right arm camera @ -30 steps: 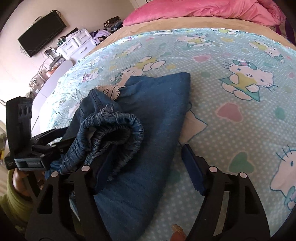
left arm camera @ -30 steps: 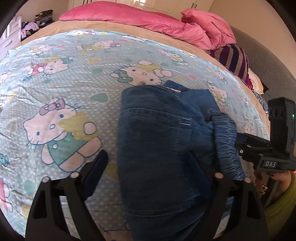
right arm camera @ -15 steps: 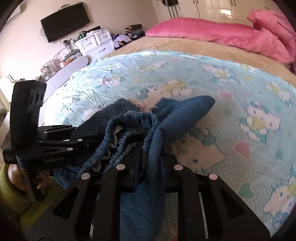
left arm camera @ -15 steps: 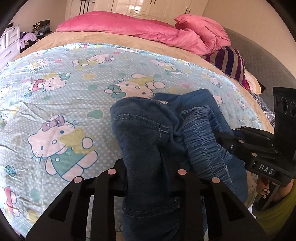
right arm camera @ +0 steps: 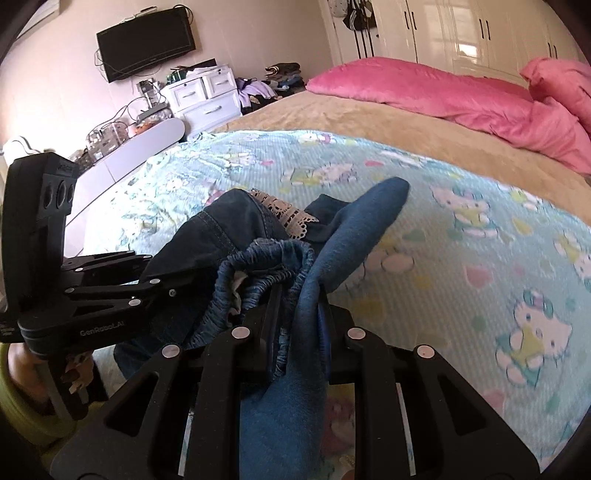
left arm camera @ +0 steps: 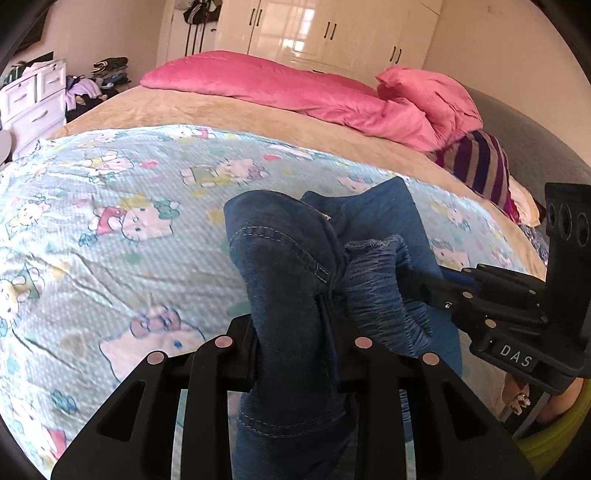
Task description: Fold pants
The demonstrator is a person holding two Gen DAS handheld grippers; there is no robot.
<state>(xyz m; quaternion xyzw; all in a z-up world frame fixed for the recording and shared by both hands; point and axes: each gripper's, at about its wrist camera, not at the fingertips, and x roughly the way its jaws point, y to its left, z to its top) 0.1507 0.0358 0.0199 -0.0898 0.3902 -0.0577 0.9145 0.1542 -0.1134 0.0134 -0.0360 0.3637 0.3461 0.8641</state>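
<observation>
Both claws have just clamped onto the denim pants [left arm camera: 291, 280], bunched low in the frame centre over the cartoon-print bed sheet [left arm camera: 110, 229]. Left claw [left arm camera: 295, 354] pinches the dark folded edge; right claw [right arm camera: 295, 332] pinches the elastic waistband [right arm camera: 266, 266] and lighter blue fabric. Pink duvet [left arm camera: 295, 88] upper frame.

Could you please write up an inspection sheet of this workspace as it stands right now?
Surface: bed with cartoon-cat sheet over a tan blanket.
Job's things: blue denim pants, bunched, pinched at two places.
Clutter: pink duvet, striped pillow, clothes pile by the drawers.
Grippers: left gripper shut on the pants' darker fabric; right gripper shut on the elastic waistband and lighter fabric.
Cables: tangled wires below the wall TV.
Surroundings: white wardrobe, white drawers, grey headboard.
</observation>
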